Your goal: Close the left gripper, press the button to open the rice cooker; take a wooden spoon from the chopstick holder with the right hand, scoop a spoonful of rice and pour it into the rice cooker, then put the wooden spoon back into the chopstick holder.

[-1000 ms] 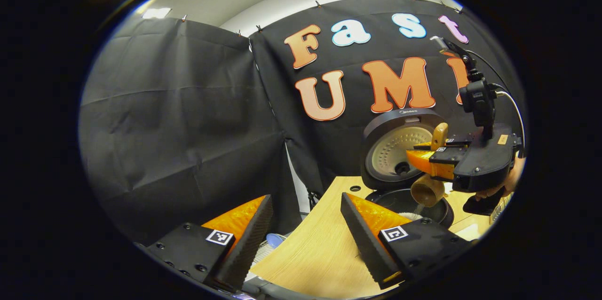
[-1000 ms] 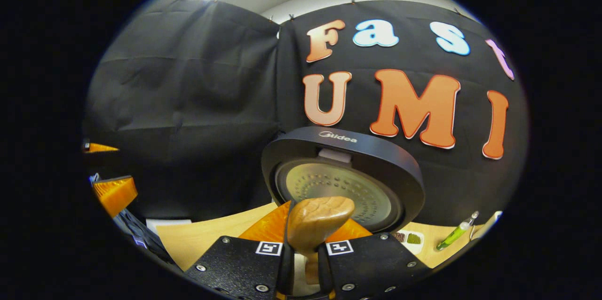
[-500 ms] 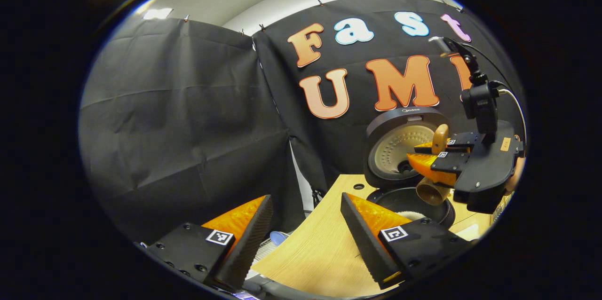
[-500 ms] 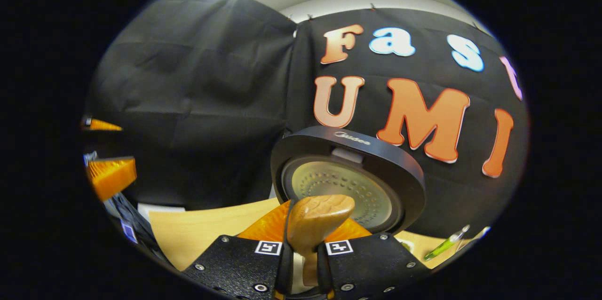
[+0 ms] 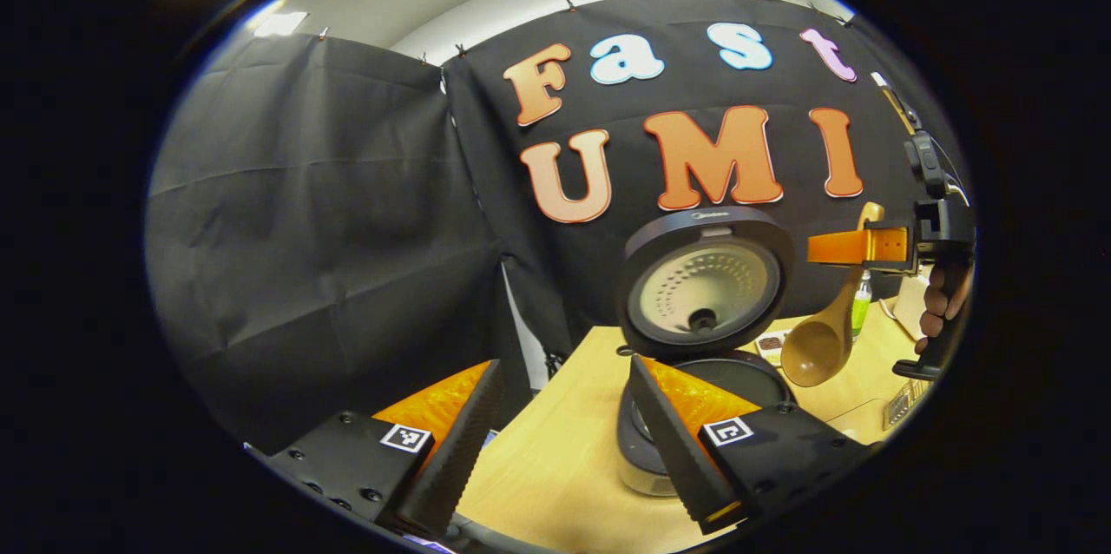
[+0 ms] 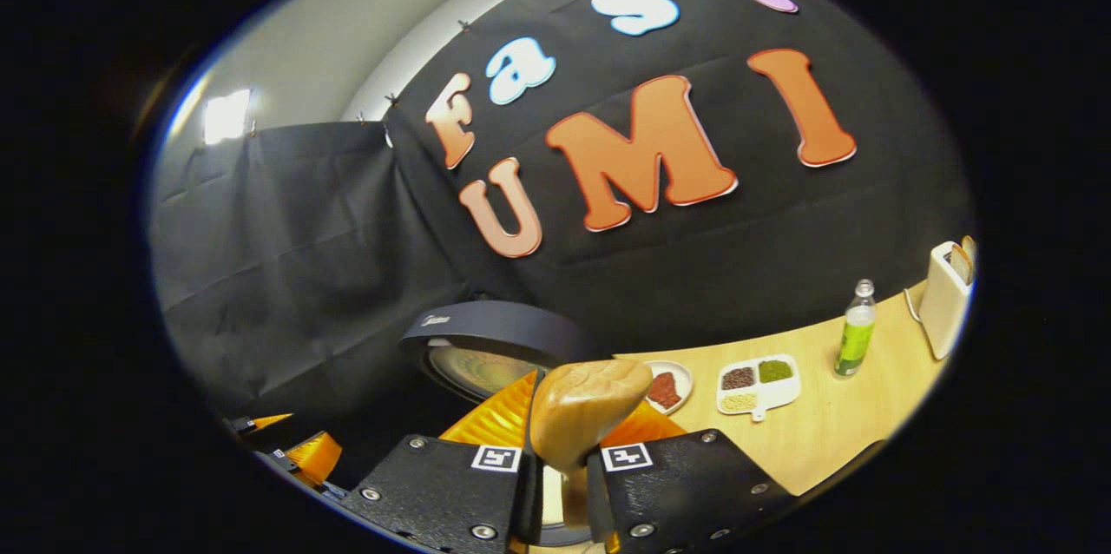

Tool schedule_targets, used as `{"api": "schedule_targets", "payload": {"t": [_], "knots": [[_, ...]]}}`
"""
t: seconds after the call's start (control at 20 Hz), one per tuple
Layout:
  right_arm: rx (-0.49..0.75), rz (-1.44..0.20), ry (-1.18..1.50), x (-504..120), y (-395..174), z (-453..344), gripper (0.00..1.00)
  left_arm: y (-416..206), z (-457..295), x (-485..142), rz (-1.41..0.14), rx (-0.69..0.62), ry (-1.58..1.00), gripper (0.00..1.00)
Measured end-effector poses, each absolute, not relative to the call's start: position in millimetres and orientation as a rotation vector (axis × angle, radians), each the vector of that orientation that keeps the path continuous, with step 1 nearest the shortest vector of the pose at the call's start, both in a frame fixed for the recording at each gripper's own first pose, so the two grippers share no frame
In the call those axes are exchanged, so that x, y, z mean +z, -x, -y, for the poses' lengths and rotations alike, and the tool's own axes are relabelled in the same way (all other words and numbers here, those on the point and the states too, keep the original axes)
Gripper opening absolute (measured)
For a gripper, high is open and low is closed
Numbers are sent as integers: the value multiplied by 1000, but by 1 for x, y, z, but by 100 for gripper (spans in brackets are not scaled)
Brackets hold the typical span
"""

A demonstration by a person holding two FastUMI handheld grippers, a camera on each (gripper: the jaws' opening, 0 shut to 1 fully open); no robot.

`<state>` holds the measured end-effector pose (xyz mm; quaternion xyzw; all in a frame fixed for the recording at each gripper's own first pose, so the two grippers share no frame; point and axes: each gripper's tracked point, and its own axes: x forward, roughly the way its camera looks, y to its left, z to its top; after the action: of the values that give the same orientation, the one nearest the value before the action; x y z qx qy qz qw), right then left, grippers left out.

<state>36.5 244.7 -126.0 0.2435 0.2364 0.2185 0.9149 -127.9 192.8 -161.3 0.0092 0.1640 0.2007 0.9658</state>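
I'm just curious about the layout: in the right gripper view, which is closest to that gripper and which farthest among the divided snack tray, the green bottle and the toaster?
1. Divided tray: nearest, just right of the right gripper.
2. Green bottle: farther right, standing upright.
3. Toaster: farthest, at the table's right end.

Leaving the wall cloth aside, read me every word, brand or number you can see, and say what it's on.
Rice cooker lid: a small brand mark on its rim, too blurred to read.
Green bottle: label too small to read.
Left gripper and right gripper: square coded tags, patterns only, no words.
Nothing else carries readable text.
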Motion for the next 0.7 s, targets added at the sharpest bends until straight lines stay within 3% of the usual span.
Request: {"api": "schedule_targets", "payload": {"t": [0.15,0.2,0.7], "knots": [[362,-487,-542,-132,-39,-188,20,109,-159,-154,-322,348,-25,89],[337,-485,-561,-133,-39,-170,20,102,-148,-153,-321,332,-24,98],[92,-540,-592,-190,-3,1,20,57,-65,-147,-357,206,-27,98]]}}
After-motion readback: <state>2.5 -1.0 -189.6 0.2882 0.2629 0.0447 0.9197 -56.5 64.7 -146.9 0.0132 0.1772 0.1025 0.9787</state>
